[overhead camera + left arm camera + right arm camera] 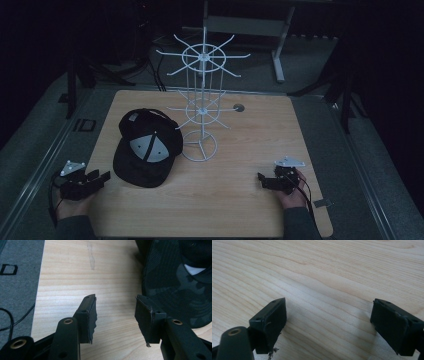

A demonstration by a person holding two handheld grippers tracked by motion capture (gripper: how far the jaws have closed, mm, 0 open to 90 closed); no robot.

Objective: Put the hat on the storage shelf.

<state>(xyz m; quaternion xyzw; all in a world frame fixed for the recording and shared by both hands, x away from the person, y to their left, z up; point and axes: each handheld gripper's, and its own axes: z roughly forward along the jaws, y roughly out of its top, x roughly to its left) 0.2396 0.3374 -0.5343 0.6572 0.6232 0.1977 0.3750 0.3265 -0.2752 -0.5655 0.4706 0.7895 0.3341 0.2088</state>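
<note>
Left gripper (102, 176) at near-left table corner, jaws parted, empty, aimed toward cap; right gripper (261, 178) near right edge, jaws spread wide over bare wood, empty

Cap (146, 150), dark with grey panel, lies flat on table (250, 135) just beyond left gripper, brim toward person, untouched

White wire rack (202, 107) stands just beside cap, farther back, hooks bare

Judgement: work at very start – cap not grasped, not lifted; approach, grasp, hanging on rack hook all left
</note>
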